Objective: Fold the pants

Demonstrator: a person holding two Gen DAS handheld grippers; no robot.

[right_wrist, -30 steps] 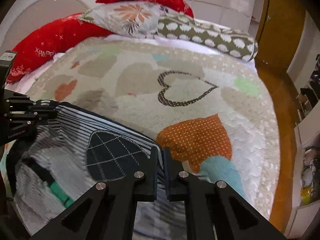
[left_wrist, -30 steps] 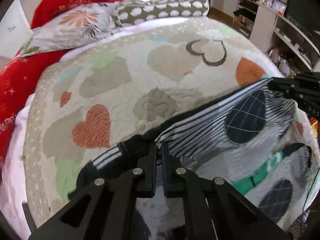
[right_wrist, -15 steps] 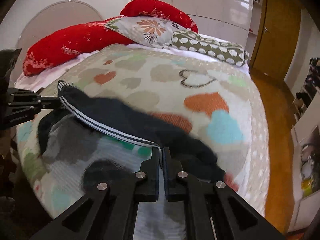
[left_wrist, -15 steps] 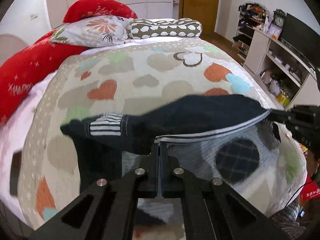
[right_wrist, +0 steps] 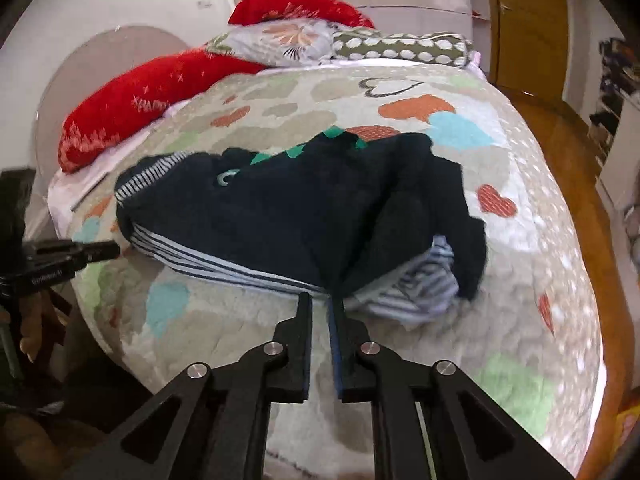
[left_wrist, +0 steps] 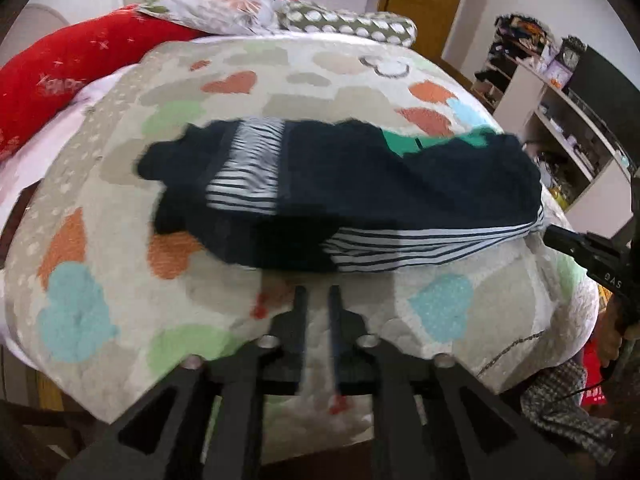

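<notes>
The pants (left_wrist: pixel 360 184) are dark navy with striped white bands and green patches. They lie in a rumpled heap across the middle of the heart-patterned blanket (left_wrist: pixel 248 64); they also show in the right wrist view (right_wrist: pixel 304 216). My left gripper (left_wrist: pixel 316 292) sits just short of their near edge, jaws slightly parted and empty. My right gripper (right_wrist: pixel 320 300) is at the striped waistband edge, jaws slightly parted, holding nothing. Each gripper's tip appears in the other's view, the right one (left_wrist: pixel 560 240) and the left one (right_wrist: pixel 100 250) at opposite ends of the waistband.
Red cushions (right_wrist: pixel 132 112), a floral pillow (right_wrist: pixel 288 40) and a dotted bolster (right_wrist: pixel 400 48) line the head of the bed. A wooden floor (right_wrist: pixel 560 152) and door are to the right. Shelves with clutter (left_wrist: pixel 560 92) stand beyond the bed.
Both grippers carried the waistband forward over the legs, laid the pants onto the blanket and let go, then drew back a little. The pants went from held up to lying bunched.
</notes>
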